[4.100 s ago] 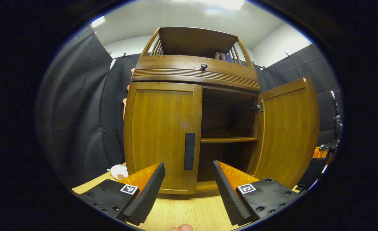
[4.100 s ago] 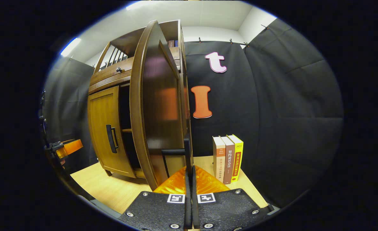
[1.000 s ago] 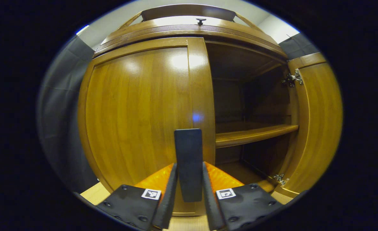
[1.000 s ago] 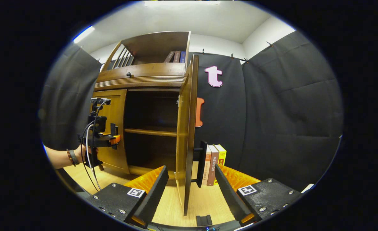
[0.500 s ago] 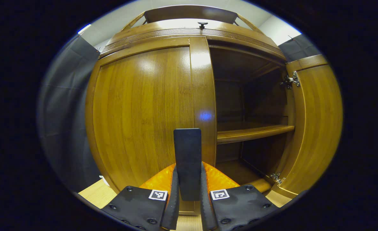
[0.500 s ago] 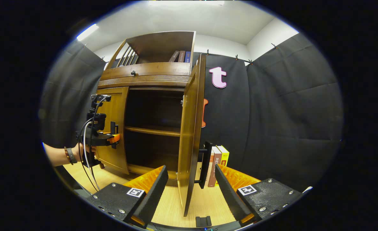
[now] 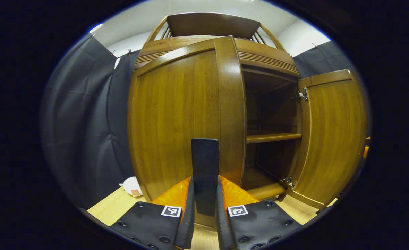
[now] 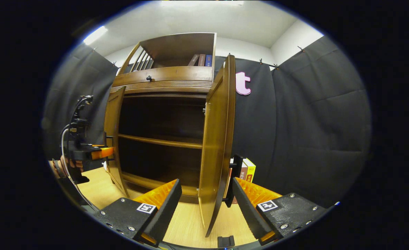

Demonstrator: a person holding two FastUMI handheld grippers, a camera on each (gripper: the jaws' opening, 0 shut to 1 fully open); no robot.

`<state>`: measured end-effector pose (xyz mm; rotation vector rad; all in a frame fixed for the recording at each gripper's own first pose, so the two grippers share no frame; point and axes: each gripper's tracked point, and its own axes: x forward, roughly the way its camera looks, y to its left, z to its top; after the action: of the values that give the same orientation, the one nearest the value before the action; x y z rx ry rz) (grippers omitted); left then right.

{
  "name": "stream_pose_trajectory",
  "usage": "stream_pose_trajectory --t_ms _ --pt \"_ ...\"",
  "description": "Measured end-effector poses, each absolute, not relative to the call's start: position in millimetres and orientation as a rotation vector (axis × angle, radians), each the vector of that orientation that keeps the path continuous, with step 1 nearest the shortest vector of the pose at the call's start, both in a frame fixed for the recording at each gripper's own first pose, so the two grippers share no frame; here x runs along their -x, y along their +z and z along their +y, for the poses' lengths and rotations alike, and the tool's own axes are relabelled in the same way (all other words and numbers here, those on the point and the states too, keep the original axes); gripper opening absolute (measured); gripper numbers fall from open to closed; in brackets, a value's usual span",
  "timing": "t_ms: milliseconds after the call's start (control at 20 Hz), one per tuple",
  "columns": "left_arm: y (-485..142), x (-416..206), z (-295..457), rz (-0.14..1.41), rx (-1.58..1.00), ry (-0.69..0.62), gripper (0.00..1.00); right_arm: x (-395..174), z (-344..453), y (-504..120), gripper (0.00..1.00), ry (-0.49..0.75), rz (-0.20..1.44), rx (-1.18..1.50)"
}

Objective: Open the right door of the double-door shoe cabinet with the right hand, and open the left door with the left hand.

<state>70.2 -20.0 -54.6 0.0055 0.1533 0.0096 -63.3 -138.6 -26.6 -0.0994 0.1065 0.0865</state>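
The left tool (image 7: 204, 208) clamps the left door's handle (image 7: 204, 173) (door ajar); right door (image 7: 331, 135) stands wide open.

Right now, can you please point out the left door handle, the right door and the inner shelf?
left door handle (image 7: 204, 163), left gripper view, on its flat front face.
right door (image 8: 214, 146), right gripper view, on its inner face.
inner shelf (image 8: 159, 141), right gripper view, on its front edge.

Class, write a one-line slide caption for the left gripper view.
Left gripper shut on the left door's handle, door partly open; right door wide open.
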Motion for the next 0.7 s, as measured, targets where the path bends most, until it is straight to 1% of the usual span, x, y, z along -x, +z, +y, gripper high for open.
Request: stream_pose_trajectory --t_ms 200,250,300,350,400,450,500,700 --pt "-48 -36 7 0.150 -0.019 0.047 0.34 59 -135 -28 0.91 0.083 0.109 0.089" --pt "-46 -30 15 0.146 -0.013 0.060 0.34 58 -135 -28 0.96 0.080 0.109 0.089" --pt "-47 -21 24 0.142 -0.005 0.074 0.34 57 -135 -27 0.91 0.079 0.108 0.088" --pt "-46 -15 28 0.141 0.003 0.081 0.34 56 -136 -26 0.91 0.078 0.108 0.083" --pt "-45 -10 29 0.142 0.008 0.080 0.34 55 -136 -24 0.86 0.079 0.106 0.078" --pt "-44 -8 30 0.142 0.002 0.080 0.34 56 -136 -24 0.96 0.079 0.105 0.077" --pt "-43 -5 32 0.138 -0.016 0.084 0.34 57 -136 -24 0.91 0.078 0.104 0.082" --pt "-43 6 48 0.128 -0.051 0.119 0.34 55 -137 -24 0.91 0.076 0.108 0.093"
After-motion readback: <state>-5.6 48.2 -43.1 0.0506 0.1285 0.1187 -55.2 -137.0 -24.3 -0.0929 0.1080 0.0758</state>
